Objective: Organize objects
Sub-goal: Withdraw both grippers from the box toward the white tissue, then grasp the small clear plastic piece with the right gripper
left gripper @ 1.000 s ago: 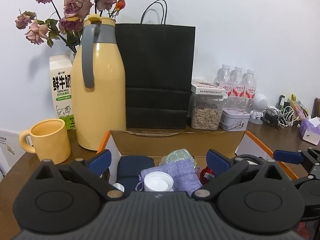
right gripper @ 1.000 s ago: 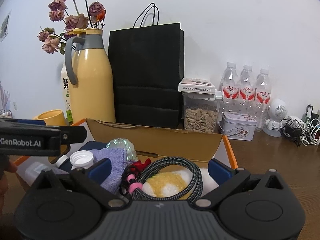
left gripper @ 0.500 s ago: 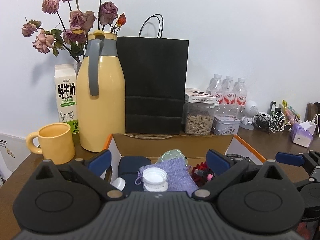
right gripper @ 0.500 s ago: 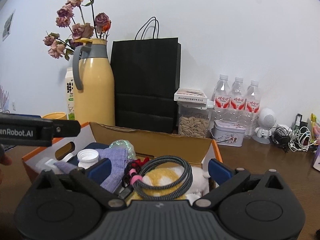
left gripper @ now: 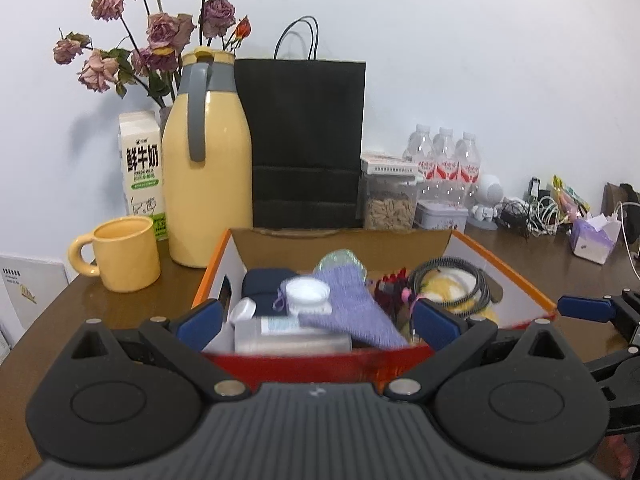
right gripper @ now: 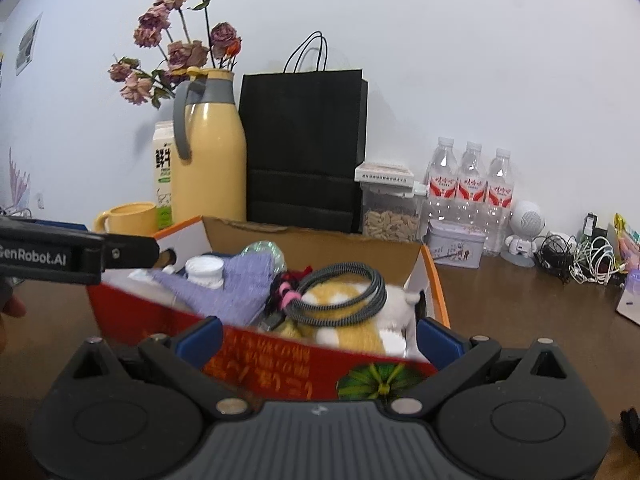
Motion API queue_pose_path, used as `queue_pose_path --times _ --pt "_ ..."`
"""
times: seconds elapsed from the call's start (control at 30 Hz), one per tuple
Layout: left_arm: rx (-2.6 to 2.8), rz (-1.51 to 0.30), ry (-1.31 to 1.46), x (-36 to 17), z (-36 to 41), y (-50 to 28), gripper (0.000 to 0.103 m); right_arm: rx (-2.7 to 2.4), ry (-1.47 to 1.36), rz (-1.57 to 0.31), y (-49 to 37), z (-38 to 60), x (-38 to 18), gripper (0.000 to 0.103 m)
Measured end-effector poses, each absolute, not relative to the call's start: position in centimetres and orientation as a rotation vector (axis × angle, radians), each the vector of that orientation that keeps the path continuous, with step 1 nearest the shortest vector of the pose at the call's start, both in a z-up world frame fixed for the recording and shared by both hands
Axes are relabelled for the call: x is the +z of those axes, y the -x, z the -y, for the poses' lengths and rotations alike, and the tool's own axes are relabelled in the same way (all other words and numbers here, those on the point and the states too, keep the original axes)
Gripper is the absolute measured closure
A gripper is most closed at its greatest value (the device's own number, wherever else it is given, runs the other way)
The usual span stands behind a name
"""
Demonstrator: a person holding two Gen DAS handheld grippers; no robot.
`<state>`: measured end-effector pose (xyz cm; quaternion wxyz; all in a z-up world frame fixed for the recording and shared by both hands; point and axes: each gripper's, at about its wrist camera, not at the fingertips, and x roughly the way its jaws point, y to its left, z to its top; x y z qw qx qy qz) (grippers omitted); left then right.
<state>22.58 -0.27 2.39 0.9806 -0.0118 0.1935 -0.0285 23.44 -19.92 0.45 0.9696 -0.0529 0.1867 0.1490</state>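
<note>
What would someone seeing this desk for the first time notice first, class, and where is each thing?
The open cardboard box in the middle of the table, crammed with a purple pouch, a coiled cable and a white bottle cap. Behind it, against the wall, stand a tall yellow jug and a black paper bag, with dried roses above the jug.

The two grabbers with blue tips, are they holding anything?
No. The left gripper and right gripper are both open and empty, in front of the orange-edged cardboard box.

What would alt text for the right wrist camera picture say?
An open cardboard box crammed with a coiled cable, purple pouch and white-capped bottle sits between the right gripper's open jaws, on a cluttered wooden table.
</note>
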Motion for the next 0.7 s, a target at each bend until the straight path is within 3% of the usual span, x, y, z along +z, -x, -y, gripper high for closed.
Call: queue_pose_path --times 0.4,0.5,0.63,0.7 --pt "-0.009 -0.484 0.023 -0.3 -1.5 -20.0 0.000 0.278 0.115 -0.475 -20.8 21.6 -2.0 0.001" --pt "0.002 -0.499 0.037 -0.8 -2.0 -19.8 0.000 0.264 0.095 -0.490 -21.1 22.0 -2.1 0.011" --pt "0.004 -0.507 0.040 -1.0 -2.2 -19.8 0.000 0.301 0.077 -0.560 -22.4 21.9 -2.8 0.043" --pt "0.001 -0.508 0.038 -1.1 -2.2 -19.8 0.000 0.315 0.084 -0.590 -23.1 21.5 -3.3 0.049"
